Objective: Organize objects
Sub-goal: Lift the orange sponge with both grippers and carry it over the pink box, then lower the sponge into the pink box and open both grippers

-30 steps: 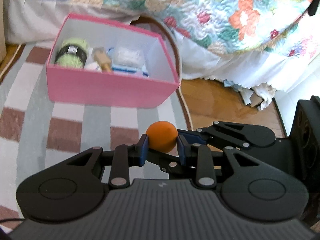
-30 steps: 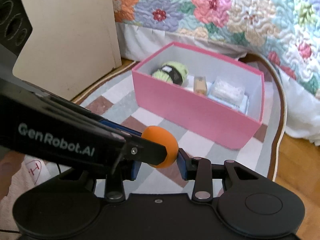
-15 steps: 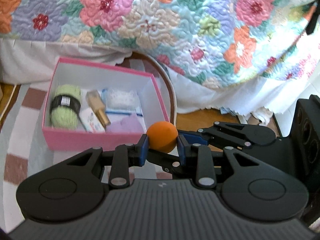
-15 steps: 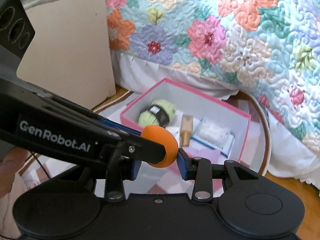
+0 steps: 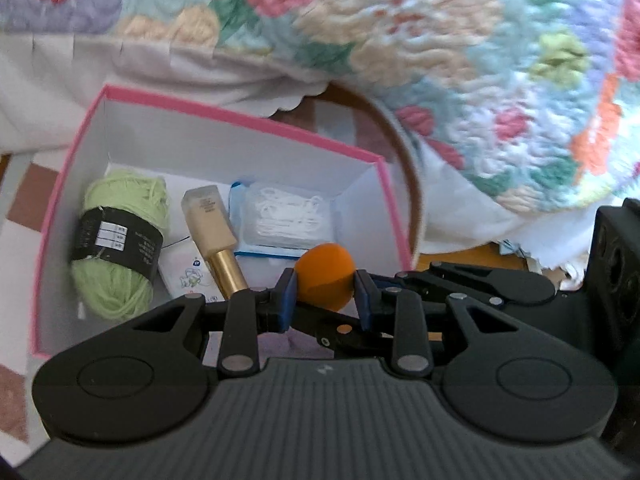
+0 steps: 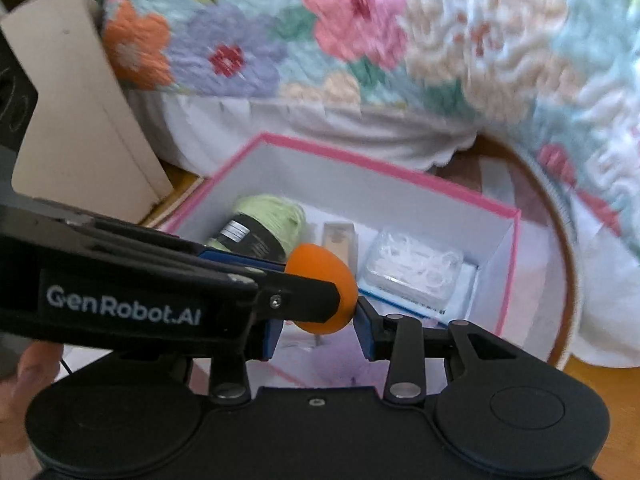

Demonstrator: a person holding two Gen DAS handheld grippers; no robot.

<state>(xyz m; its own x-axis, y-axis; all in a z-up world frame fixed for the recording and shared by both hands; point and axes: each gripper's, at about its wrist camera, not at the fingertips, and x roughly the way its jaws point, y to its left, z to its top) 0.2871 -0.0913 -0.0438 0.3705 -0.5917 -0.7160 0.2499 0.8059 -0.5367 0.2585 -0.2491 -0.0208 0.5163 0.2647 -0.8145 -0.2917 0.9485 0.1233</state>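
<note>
Orange ball (image 5: 325,276) sits squeezed between both our grippers, left gripper (image 5: 325,298) and right gripper (image 6: 318,320), each pinching it over the pink box (image 5: 240,118). Our left finger hides part of the ball in the right view. At 10 o'clock lies green yarn (image 5: 120,236). Blurry quilt (image 6: 360,40) fills 12 o'clock.

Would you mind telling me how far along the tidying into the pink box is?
Done: the green yarn, the gold-capped bottle and the clear packet lie inside the pink box. In hand: both the left gripper and the right gripper appear to grip the orange ball above the box. Left: releasing it inside.
</note>
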